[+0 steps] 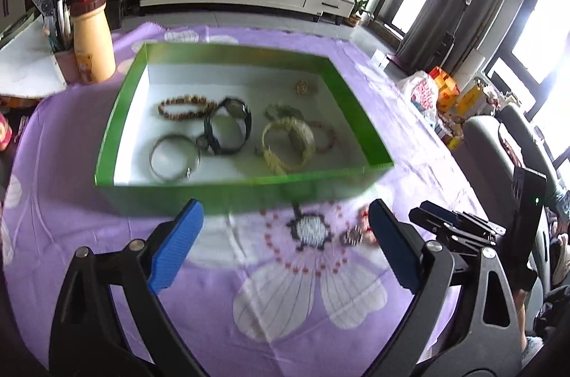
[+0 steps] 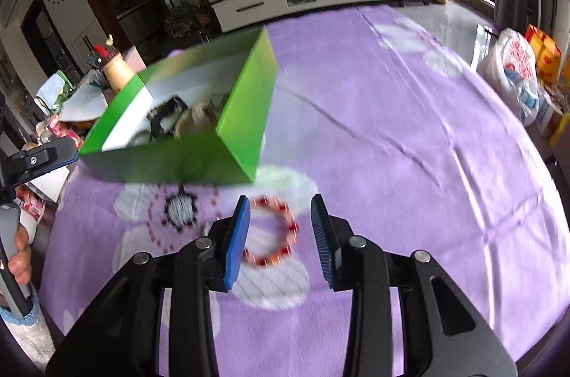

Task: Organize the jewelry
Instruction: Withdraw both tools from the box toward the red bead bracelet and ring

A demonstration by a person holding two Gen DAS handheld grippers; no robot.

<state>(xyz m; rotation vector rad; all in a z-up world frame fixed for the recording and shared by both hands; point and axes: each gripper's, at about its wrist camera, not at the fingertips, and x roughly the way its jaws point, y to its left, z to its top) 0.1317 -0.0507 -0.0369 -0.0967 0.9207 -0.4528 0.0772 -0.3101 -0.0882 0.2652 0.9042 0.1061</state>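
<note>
Right gripper [image 2: 279,234] – red bracelet [image 2: 272,231] between jaws, untouched

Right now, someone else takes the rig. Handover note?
Left gripper: open, empty, in front of the green box.
Right gripper: open, holding nothing, with the red bracelet on the cloth between its fingers.
In the box: bead bracelet, black watch, silver bangle, woven bangle, a few small pieces.
Done: most pieces are boxed.
Left: the red bracelet, and a small round piece on the cloth beside it.
</note>
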